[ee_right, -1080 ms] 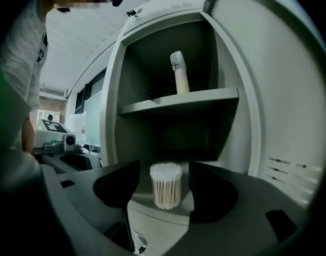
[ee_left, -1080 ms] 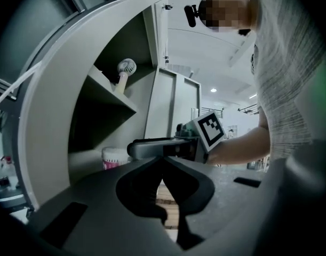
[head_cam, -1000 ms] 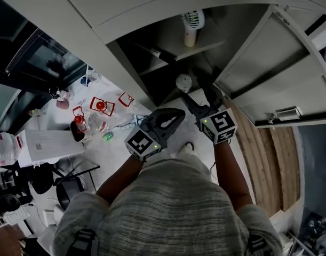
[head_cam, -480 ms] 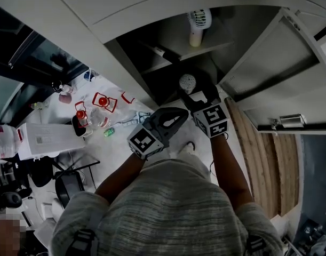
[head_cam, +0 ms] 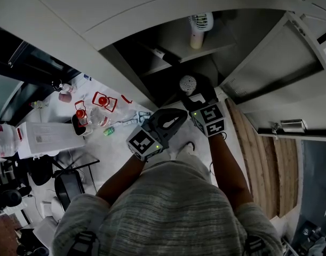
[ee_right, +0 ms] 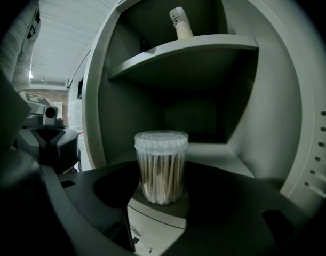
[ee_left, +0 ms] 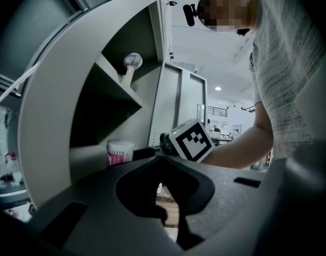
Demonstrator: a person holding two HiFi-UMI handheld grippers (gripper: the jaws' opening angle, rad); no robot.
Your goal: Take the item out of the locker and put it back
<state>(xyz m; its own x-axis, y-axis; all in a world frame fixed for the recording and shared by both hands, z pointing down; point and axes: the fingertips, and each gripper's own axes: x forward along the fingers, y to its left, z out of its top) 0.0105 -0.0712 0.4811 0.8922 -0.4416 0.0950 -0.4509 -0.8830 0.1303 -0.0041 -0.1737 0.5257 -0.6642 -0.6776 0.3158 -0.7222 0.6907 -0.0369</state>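
**Right gripper closed on swab jar at locker's lower shelf**

Far left: white surface with small red-and-clear clutter, same as a second ago.

Left gripper: low at centre, outside the locker, jaws pressed together with nothing between them. Barely shifted since the earlier frames.

Swab jar: clear, lidded, upright, packed with sticks. Standing at the front edge of the lower shelf, in the same spot as in both earlier frames.

Right gripper: reaching into the lower compartment, one jaw against each side of the jar, so gripping it. A second ago further back and to the right, short of the jar; since half a second ago almost no change. Jar not lifted off the shelf as far as can be told.

Handheld fan: pale, standing on the upper shelf above, unmoved.

Right: locker door swung wide open, as before.
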